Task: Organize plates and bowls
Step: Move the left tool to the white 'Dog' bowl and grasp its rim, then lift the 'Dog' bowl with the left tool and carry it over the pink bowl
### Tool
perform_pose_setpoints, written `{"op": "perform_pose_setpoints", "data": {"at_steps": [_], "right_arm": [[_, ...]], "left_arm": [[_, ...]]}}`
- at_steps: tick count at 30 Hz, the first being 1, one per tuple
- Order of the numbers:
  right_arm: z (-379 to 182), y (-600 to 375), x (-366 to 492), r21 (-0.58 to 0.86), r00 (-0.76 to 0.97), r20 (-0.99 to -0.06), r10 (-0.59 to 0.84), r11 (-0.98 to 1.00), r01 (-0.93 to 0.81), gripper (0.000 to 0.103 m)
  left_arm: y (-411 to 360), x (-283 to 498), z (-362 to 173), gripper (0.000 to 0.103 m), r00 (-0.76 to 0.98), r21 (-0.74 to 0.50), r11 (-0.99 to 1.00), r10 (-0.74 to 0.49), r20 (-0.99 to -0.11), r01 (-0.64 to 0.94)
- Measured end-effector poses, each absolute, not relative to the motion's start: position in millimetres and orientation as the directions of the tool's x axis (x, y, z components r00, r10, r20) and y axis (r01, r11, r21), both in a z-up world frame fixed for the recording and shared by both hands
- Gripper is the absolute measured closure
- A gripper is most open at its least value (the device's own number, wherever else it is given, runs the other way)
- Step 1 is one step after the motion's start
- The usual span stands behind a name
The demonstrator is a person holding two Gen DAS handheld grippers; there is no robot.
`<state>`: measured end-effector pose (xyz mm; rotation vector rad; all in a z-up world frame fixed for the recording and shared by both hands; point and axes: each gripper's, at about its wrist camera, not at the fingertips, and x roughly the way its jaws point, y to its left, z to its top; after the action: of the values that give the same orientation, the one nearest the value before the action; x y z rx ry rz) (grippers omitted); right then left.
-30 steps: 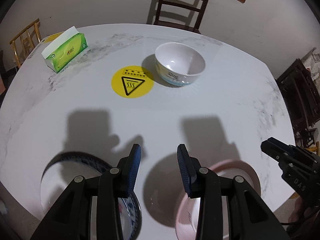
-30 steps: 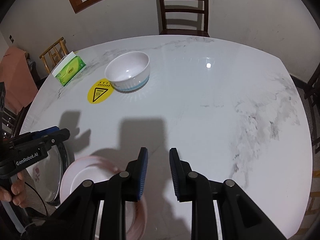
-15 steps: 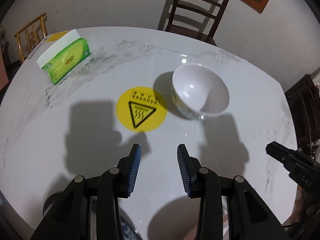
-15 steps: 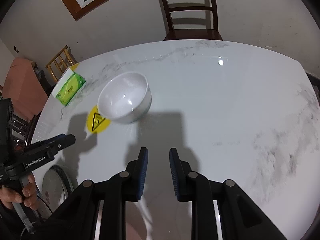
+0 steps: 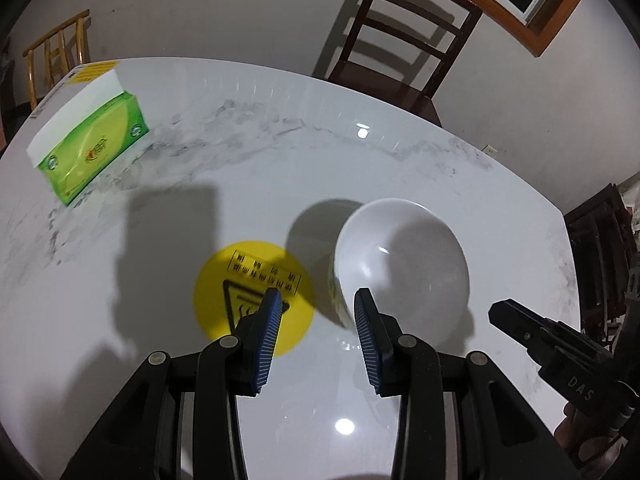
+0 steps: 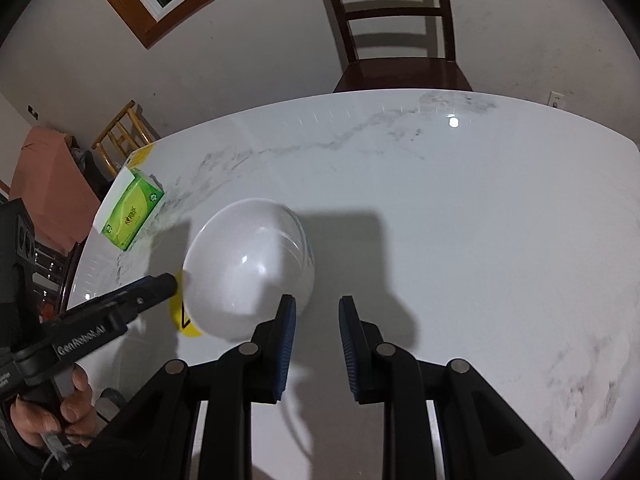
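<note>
1. On the marble table (image 5: 400, 184): 1 white bowl (image 5: 400, 264) is sitting upright beside a yellow warning sticker (image 5: 252, 300), with a green tissue box (image 5: 90, 148) lying well apart.
2. Left gripper (image 5: 316, 332) is hovering with jaws parted and holding nothing; the bowl's near rim is lying just ahead, to its right.
3. Right gripper (image 6: 317, 340) is hovering with jaws narrowly parted and holding nothing; the bowl is lying ahead-left.
4. Judgement: both grippers are looking about equally near; the left finger tips are framing the rim more closely.

Glossy bowl (image 5: 404, 264), polished marble table (image 5: 280, 168)
</note>
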<state>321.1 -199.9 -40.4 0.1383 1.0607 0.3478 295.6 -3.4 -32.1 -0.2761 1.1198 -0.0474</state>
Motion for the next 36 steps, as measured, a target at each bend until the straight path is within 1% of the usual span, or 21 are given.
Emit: {"op": "perform_pose_setpoints", "data": {"at_steps": [10, 14, 16, 18, 20, 21, 22, 25, 36], "right_arm": [[-59, -183, 348, 0.264, 0.405, -0.854, 0.326, 0.943, -0.204, 0.08], [-65, -176, 351, 0.255, 0.393, -0.86, 0.324, 0.942, -0.217, 0.08], [-68, -174, 352, 0.248, 0.39, -0.863, 0.321, 0.942, -0.226, 0.08], [-71, -172, 351, 0.244, 0.39, -0.864, 0.319, 0.942, -0.23, 0.081], [-72, -170, 349, 0.247, 0.385, -0.865, 0.323, 0.94, -0.234, 0.085], [-72, -169, 348, 0.242, 0.388, -0.864, 0.321, 0.941, -0.238, 0.085], [-72, -168, 346, 0.233, 0.391, -0.865, 0.315, 0.942, -0.242, 0.085], [-72, -168, 342, 0.233, 0.39, -0.866, 0.313, 0.943, -0.238, 0.085], [-68, -182, 317, 0.246, 0.375, -0.872, 0.313, 0.945, -0.217, 0.086]], "left_arm": [[-15, 322, -54, 0.07, 0.394, -0.228, 0.97, -0.179, -0.901, -0.08], [-16, 328, -64, 0.073, 0.377, -0.221, 0.972, -0.177, -0.909, -0.077], [-16, 329, -69, 0.078, 0.368, -0.22, 0.972, -0.177, -0.913, -0.079], [-16, 329, -71, 0.08, 0.363, -0.233, 0.97, -0.193, -0.911, -0.069], [-17, 329, -71, 0.084, 0.365, -0.241, 0.969, -0.202, -0.909, -0.064], [-18, 329, -71, 0.089, 0.364, -0.246, 0.968, -0.209, -0.908, -0.059], [-19, 329, -71, 0.092, 0.36, -0.254, 0.966, -0.219, -0.907, -0.052], [-24, 325, -70, 0.092, 0.361, -0.228, 0.973, -0.197, -0.912, -0.044], [-33, 299, -65, 0.092, 0.332, -0.221, 0.975, -0.203, -0.921, -0.017]]}}
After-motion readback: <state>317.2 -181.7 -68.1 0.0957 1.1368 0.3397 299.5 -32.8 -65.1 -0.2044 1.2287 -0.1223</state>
